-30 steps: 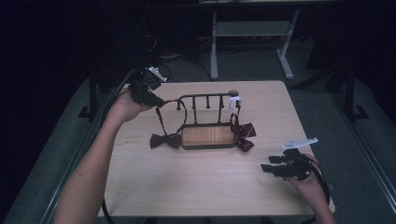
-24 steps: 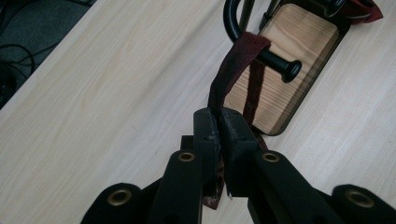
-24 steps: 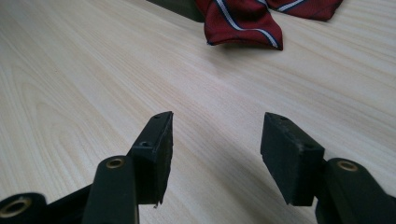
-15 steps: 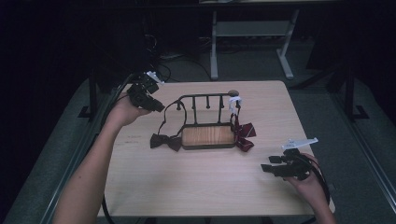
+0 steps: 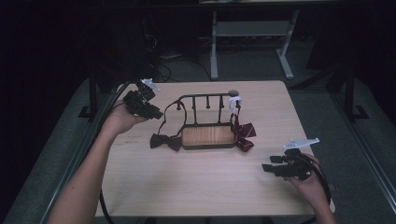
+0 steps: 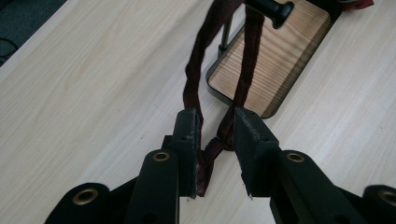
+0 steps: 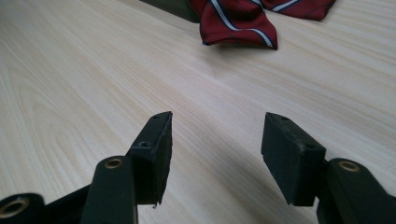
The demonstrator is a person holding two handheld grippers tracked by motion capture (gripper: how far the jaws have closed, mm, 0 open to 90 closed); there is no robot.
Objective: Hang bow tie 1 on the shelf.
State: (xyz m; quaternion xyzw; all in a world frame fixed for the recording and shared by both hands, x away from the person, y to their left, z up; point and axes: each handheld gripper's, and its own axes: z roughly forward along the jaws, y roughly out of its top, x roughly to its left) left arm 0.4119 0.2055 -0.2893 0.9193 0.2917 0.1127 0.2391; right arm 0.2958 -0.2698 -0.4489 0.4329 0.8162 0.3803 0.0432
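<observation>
1. The left gripper (image 5: 154, 113), at nine o'clock from the black metal rack with a wooden base (image 5: 208, 136), had just been opening; its jaws stood slack around the dark maroon bow tie's strap (image 6: 195, 79), apparently to release it.
2. That strap looped over the rack's end peg (image 6: 274, 6) so the tie would hang; its bow (image 5: 166, 141) lay on the light wooden table (image 5: 187, 186).
3. The right gripper (image 5: 267, 168), at four o'clock, gaped empty and seemed to be waiting.
4. A red striped bow tie (image 7: 239, 21) lay beyond it.

1 rack (image 5: 208, 135) with a wooden base stands on 1 table (image 5: 196, 182); 2 bow ties: 1 dark (image 5: 166, 141), 1 striped red (image 5: 243, 133); 2 grippers (image 5: 142, 103) (image 5: 285, 165).
</observation>
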